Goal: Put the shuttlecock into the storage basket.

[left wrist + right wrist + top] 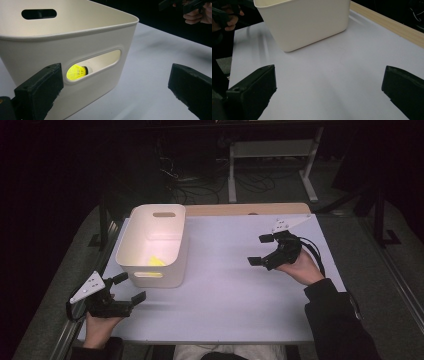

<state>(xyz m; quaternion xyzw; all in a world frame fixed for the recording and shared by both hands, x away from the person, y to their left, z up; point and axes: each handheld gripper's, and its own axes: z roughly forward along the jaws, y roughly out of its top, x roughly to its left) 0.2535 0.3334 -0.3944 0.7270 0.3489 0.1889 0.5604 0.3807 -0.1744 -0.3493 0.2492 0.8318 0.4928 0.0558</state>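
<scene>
One yellow shuttlecock (156, 261) is lying inside the single white bin (131, 238) at ten o'clock on the table (230, 295) (bare across its middle), while the left gripper (132, 289) and right gripper (259, 250) are hovering wide open, holding nothing.

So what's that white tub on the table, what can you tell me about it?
The tub is a cream-white bin, plastic by the look, with rounded corners and walls that taper downward. Each short wall has a slot handle. It stands upright and open on the pale table, toward its left side. Inside lies a yellow shuttlecock, seen through the near slot. The left claw is open just in front of it, not touching.
</scene>
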